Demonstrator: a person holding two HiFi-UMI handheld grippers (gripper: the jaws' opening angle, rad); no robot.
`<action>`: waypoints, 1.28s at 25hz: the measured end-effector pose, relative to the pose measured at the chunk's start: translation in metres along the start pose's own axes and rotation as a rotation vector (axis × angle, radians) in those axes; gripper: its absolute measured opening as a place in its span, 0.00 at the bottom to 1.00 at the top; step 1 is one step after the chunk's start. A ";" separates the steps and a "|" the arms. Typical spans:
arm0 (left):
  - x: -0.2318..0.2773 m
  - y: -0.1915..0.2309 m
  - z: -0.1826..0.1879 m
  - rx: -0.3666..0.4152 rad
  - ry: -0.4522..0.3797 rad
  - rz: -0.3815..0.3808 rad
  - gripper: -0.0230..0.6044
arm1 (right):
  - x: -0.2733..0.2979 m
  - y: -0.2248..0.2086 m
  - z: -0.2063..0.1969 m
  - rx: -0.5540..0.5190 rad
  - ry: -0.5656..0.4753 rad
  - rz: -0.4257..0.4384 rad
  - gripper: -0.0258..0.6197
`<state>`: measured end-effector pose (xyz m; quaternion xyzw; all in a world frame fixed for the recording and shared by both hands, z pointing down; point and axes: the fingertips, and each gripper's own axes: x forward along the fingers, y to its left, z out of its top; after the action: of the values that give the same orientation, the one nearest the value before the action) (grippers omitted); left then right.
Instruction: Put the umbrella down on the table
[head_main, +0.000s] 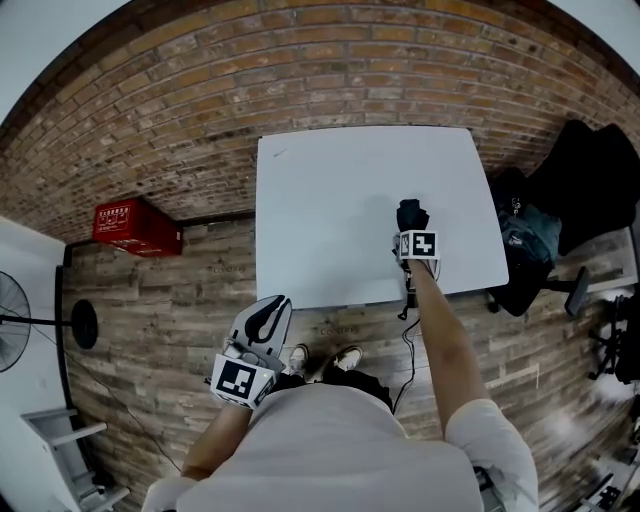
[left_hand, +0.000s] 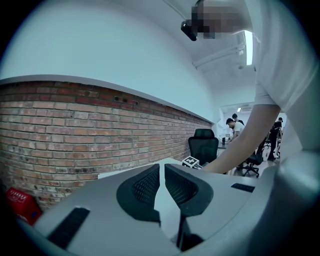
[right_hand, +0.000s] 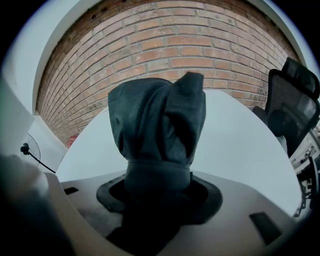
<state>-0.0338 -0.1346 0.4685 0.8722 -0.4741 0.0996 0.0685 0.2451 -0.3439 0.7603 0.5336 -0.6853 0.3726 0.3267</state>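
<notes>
A folded dark grey umbrella (right_hand: 157, 120) in its fabric sleeve stands up between the jaws of my right gripper (right_hand: 157, 187), which is shut on its lower part. In the head view the right gripper (head_main: 411, 222) holds the umbrella (head_main: 411, 211) over the right half of the white table (head_main: 330, 210), pointing steeply down; I cannot tell whether the umbrella touches the top. My left gripper (head_main: 272, 312) hangs off the table by my left hip. Its black pads (left_hand: 147, 187) stand almost together with nothing between them.
A red crate (head_main: 135, 225) sits on the wooden floor left of the table, against the brick wall (head_main: 330, 60). A fan (head_main: 12, 322) stands at far left. A black office chair (head_main: 590, 180) and a dark bag (head_main: 525, 245) crowd the table's right side.
</notes>
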 end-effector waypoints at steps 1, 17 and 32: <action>0.000 0.000 0.000 -0.008 0.001 0.004 0.11 | 0.002 -0.002 -0.002 0.007 0.009 -0.003 0.42; 0.003 0.000 -0.015 -0.068 0.009 -0.005 0.11 | 0.009 -0.002 -0.012 -0.088 0.068 -0.049 0.47; -0.013 0.015 -0.022 -0.085 0.016 0.001 0.11 | 0.006 -0.013 -0.006 0.138 -0.016 -0.056 0.52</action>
<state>-0.0558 -0.1276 0.4867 0.8674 -0.4778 0.0862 0.1093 0.2564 -0.3432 0.7702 0.5770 -0.6453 0.4055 0.2938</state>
